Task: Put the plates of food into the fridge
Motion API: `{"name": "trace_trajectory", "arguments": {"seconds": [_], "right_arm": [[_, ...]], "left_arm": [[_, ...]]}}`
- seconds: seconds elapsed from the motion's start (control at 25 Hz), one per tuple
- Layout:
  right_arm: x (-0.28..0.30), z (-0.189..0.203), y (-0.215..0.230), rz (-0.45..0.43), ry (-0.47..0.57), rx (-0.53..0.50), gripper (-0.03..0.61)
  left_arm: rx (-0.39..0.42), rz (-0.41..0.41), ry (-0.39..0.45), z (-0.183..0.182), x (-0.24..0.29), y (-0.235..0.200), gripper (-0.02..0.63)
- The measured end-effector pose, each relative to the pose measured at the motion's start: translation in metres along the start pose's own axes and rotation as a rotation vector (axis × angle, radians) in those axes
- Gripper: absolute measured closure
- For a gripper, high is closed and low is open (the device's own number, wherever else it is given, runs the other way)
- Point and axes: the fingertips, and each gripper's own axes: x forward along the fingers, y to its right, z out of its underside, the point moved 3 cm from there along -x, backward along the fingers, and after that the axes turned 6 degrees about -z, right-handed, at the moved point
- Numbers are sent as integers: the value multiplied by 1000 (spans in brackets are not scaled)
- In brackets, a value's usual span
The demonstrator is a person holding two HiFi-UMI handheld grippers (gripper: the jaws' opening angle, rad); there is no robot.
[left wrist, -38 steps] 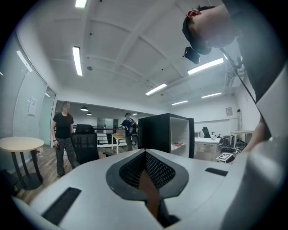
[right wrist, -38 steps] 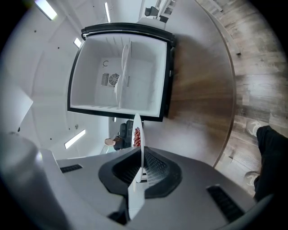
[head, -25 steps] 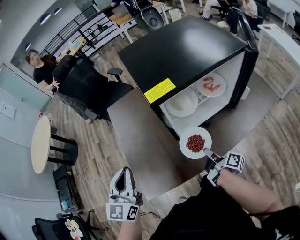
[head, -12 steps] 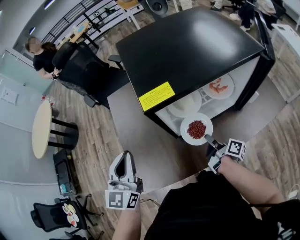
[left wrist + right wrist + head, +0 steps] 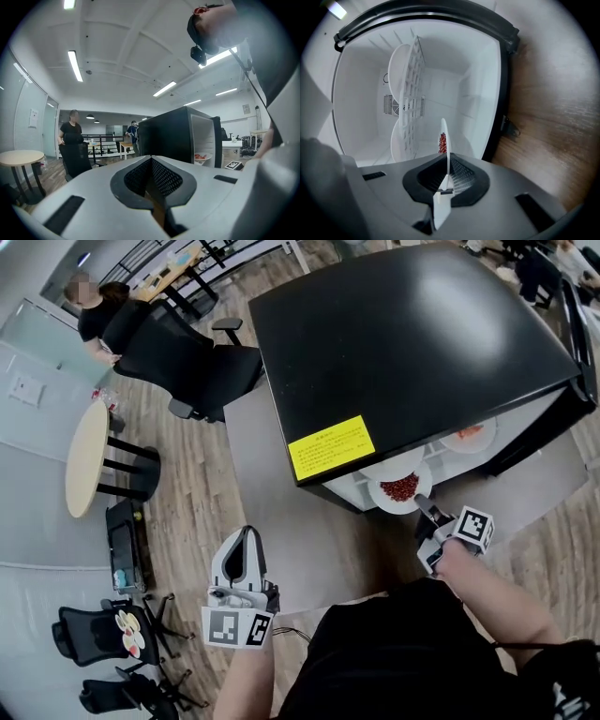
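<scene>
A black mini fridge [image 5: 412,343] stands with its door [image 5: 583,329] swung open at the right. My right gripper [image 5: 424,509] is shut on the rim of a white plate of red food [image 5: 400,488], held at the mouth of the fridge. In the right gripper view this plate [image 5: 444,136] shows edge-on between the jaws of the gripper [image 5: 446,180], in front of the white interior. Inside are a white plate [image 5: 389,468] and a plate with orange food [image 5: 469,434]. My left gripper [image 5: 242,563] hangs low and apart from the fridge, shut and empty [image 5: 152,187].
A wire shelf [image 5: 412,93] divides the fridge's inside, with plates on both sides of it. A black office chair [image 5: 187,362], a round table [image 5: 84,460] and a person [image 5: 94,310] are to the left. More chairs [image 5: 103,634] stand at the lower left.
My right gripper has carried the plate of red food forward to the fridge opening, partly under the top's edge. The head view has shifted over the fridge. The left gripper stays low.
</scene>
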Motion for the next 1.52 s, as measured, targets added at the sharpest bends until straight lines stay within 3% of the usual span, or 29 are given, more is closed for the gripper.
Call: {"name": "trace_trajectory", "arguments": {"seconds": [0.96, 1.52], "right_arm": [[58, -34, 20, 55, -15, 29, 563], [75, -35, 26, 146, -55, -104, 561]], "left_arm": [[-26, -48, -66, 25, 33, -1, 611], [-28, -172, -83, 31, 14, -41, 611]]}}
